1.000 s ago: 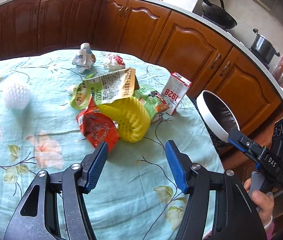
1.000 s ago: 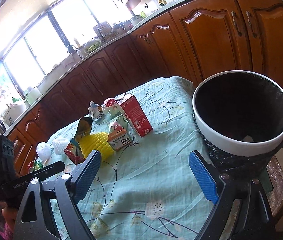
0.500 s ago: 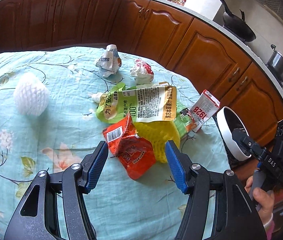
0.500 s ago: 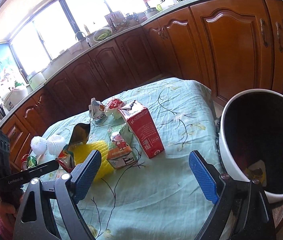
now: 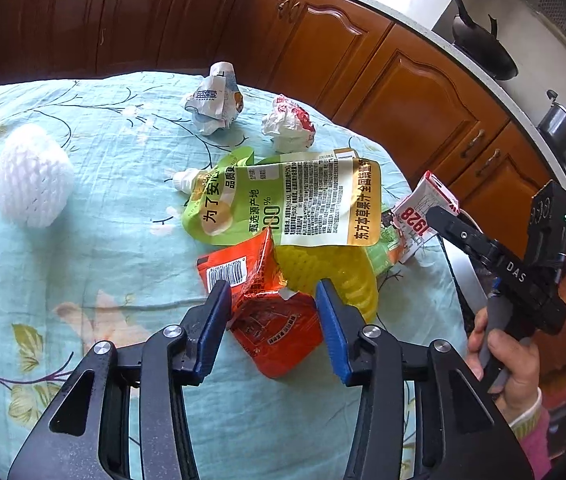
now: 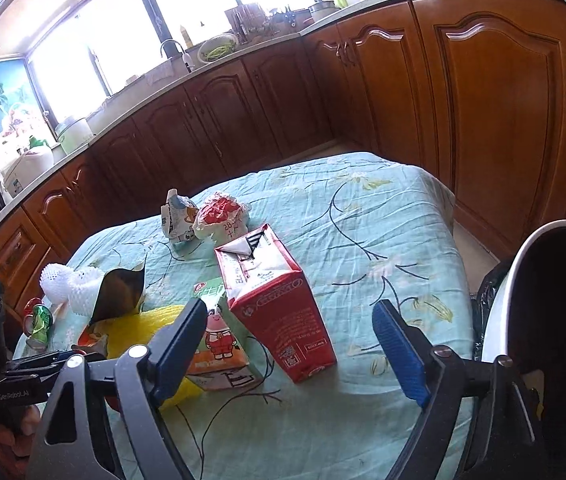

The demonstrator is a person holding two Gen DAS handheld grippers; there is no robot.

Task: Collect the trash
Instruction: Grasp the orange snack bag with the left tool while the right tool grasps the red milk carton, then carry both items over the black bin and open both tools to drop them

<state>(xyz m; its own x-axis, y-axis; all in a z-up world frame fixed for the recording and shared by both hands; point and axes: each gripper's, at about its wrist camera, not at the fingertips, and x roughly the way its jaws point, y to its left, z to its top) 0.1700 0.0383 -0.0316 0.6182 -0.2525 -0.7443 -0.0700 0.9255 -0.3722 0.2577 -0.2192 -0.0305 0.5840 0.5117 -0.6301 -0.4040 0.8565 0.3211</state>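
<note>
Left wrist view: white foam net (image 5: pixel 33 176) near the bench's (image 5: pixel 115 264) left edge; left tool (image 5: pixel 271 320), jaws just closing, straddles the orange wrapper (image 5: pixel 279 328) — contact unclear. Right tool (image 6: pixel 291 344) — also closing, wide — flanks the red carton (image 6: pixel 279 312); black-lined bin (image 6: pixel 563 320) off the right edge.

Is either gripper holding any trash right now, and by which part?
Nothing held yet. Left gripper jaws, closing, straddle the crumpled red foil wrapper; pad contact unclear. Right gripper is open beside the red carton.
</note>
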